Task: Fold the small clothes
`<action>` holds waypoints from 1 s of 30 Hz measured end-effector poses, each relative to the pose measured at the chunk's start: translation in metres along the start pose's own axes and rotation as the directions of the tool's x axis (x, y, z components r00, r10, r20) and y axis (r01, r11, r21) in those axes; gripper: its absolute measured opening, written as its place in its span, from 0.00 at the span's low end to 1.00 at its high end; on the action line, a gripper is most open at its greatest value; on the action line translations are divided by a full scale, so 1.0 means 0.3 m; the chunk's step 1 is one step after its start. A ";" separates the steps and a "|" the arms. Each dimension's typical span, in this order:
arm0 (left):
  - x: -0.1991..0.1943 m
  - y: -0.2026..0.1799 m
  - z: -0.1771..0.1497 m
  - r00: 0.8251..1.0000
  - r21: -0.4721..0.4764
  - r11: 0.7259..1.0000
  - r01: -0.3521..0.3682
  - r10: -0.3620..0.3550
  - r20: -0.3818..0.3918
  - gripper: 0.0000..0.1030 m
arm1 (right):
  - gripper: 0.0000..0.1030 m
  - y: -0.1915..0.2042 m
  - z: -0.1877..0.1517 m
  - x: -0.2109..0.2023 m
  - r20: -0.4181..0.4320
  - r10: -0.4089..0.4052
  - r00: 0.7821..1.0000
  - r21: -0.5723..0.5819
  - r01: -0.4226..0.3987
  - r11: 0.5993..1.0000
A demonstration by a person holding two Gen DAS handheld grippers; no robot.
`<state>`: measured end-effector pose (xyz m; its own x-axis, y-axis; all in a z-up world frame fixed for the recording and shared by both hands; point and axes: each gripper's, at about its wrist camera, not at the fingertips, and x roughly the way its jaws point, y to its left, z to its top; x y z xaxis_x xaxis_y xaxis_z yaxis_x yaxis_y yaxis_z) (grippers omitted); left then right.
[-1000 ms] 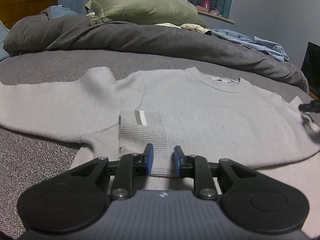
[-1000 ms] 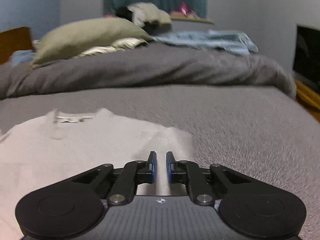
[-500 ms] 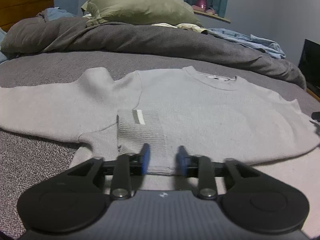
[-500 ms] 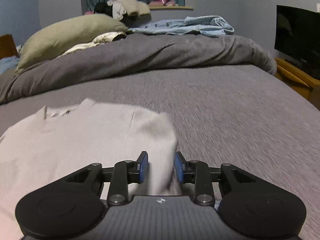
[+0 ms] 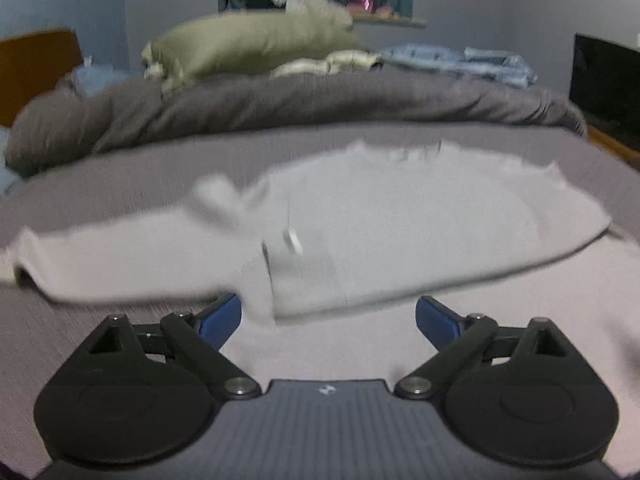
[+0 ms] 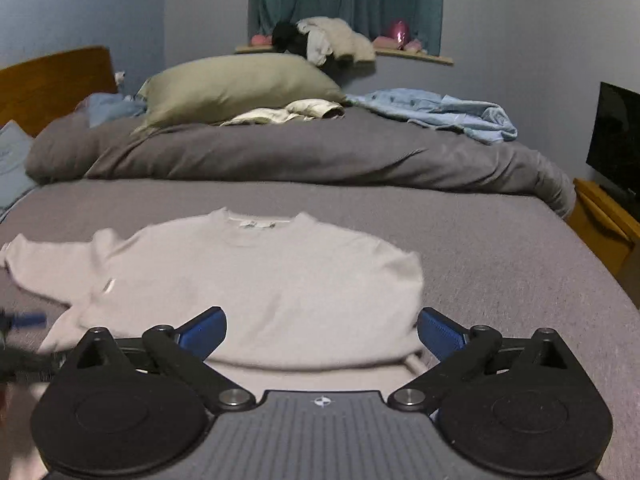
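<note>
Two grippers, left gripper [image 5: 328,318] and right gripper [image 6: 322,330], fingers spreading wide, gripping nothing. Pale sweater [image 6: 256,280] lying flat mid-frame on grey bed [image 6: 500,248], one sleeve [image 5: 120,256] stretched toward left edge. Next fold probably best begun by pinching that sleeve near its cuff, lifting low, laying inward smoothly.
</note>
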<state>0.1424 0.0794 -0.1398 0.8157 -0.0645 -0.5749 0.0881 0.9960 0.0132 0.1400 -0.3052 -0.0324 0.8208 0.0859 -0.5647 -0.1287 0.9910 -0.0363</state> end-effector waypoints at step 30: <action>0.124 0.674 -0.080 0.992 -0.420 0.902 -0.102 0.061 -0.109 1.00 | 1.00 0.234 -0.206 0.282 -0.114 0.024 0.993 0.016 -0.022 1.000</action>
<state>0.1769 0.2798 -0.1783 0.7523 0.0034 -0.6588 -0.2434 0.9306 -0.2732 0.1661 -0.2347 -0.1337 0.7485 0.0969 -0.6560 -0.1379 0.9904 -0.0110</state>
